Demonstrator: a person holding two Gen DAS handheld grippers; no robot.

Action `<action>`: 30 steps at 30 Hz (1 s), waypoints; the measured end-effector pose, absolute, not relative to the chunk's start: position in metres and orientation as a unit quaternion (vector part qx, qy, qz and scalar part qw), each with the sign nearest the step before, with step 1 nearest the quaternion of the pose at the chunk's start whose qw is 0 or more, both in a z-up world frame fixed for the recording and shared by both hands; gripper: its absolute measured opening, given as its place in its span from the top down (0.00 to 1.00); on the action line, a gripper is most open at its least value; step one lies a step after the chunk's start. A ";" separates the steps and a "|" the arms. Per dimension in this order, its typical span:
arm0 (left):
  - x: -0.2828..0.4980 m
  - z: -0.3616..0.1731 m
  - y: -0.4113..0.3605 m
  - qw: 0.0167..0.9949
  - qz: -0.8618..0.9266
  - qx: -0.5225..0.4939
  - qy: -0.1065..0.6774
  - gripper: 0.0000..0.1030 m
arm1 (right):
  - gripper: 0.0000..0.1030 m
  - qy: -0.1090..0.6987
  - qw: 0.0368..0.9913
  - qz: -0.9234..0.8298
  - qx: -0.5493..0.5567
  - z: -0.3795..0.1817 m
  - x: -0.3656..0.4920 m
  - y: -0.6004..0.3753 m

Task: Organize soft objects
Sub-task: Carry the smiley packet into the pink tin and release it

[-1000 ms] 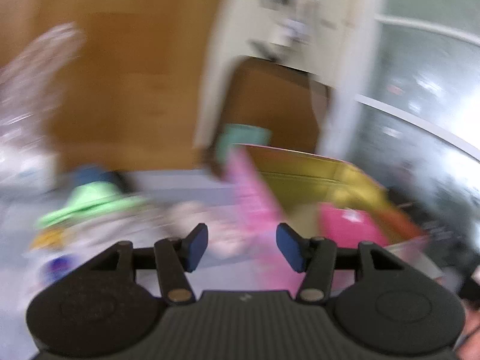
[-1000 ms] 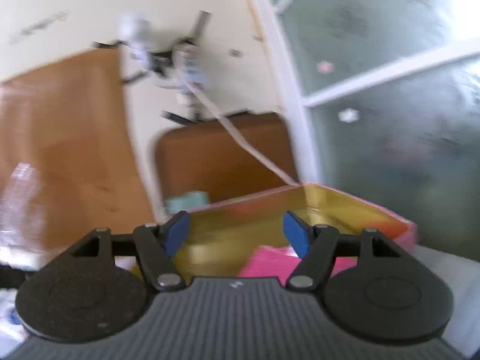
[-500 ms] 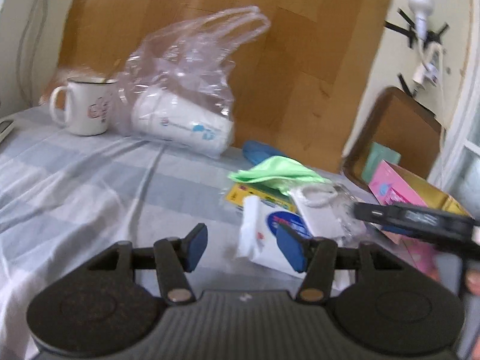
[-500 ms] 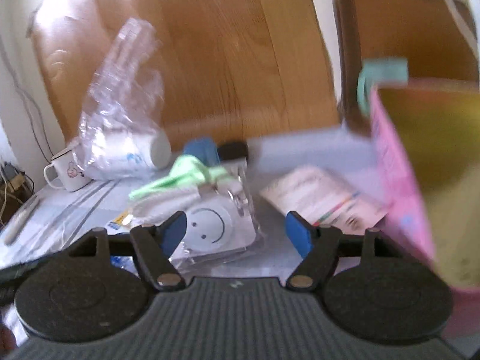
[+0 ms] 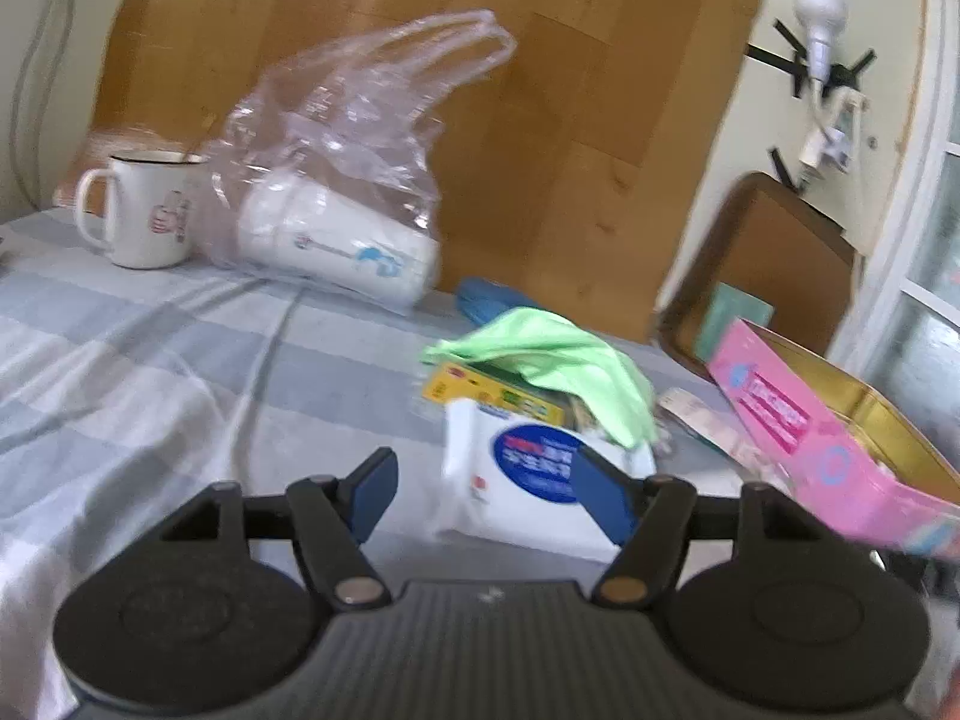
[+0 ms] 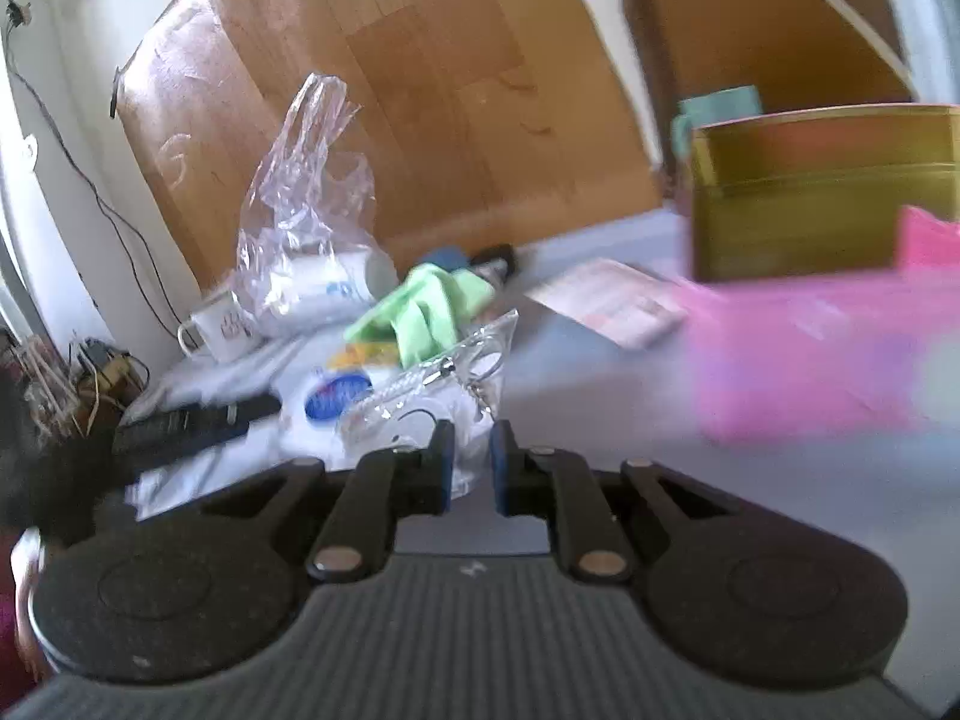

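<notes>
**Step in hand: picking the next soft item from the pile for the box (judged).**

1. Left gripper (image 5: 480, 480): jaws released and have just been opening, nothing between them. The wipes pack (image 5: 498, 516) lies just beyond the tips, flat on the striped cloth (image 5: 150, 372). Square your jaws across the pack's short side before you close.
2. Right gripper (image 6: 468, 450): jaws have just been closing to a narrow slit. The clear pouch (image 6: 414, 414), leaning on the wipes pack, has a corner at that slit. Whether it is pinched, I cannot tell. Check before you lift.
3. Green cloth (image 5: 552, 360): draped just behind the wipes pack, over a yellow packet (image 5: 474, 387). Pinch a raised fold, not the packet.
4. Pink box (image 5: 780, 414): open, right of the wipes pack, the likely destination.
5. Plastic bag (image 5: 336, 180) and mug (image 5: 144, 210): far behind the wipes pack. Leave them.
</notes>
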State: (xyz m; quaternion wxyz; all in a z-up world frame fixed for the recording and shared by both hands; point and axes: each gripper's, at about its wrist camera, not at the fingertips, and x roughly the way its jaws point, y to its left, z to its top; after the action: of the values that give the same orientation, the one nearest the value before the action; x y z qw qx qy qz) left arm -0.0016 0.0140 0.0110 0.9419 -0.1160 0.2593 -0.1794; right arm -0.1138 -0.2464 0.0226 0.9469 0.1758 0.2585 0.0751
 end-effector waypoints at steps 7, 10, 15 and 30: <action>-0.013 0.012 -0.013 0.911 -0.262 -0.106 0.300 0.37 | 0.76 0.258 0.953 0.026 0.157 0.011 -0.179 -0.272; -0.024 0.014 -0.036 0.885 -0.309 -0.108 0.331 0.37 | 0.41 0.249 0.956 0.044 0.151 0.010 -0.188 -0.278; -0.041 0.015 -0.079 0.863 -0.327 -0.046 0.382 0.25 | 0.28 0.255 0.964 0.062 0.052 0.004 -0.180 -0.258; -0.061 0.026 -0.100 0.866 -0.333 -0.043 0.370 0.50 | 0.46 0.204 0.977 0.048 -0.031 0.007 -0.166 -0.239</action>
State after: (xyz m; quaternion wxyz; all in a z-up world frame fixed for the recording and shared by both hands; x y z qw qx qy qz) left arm -0.0614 -0.1003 0.0261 0.8662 -0.0431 0.3703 -0.3327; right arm -0.1661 -0.2387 0.0066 0.9772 -0.0312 0.2045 0.0475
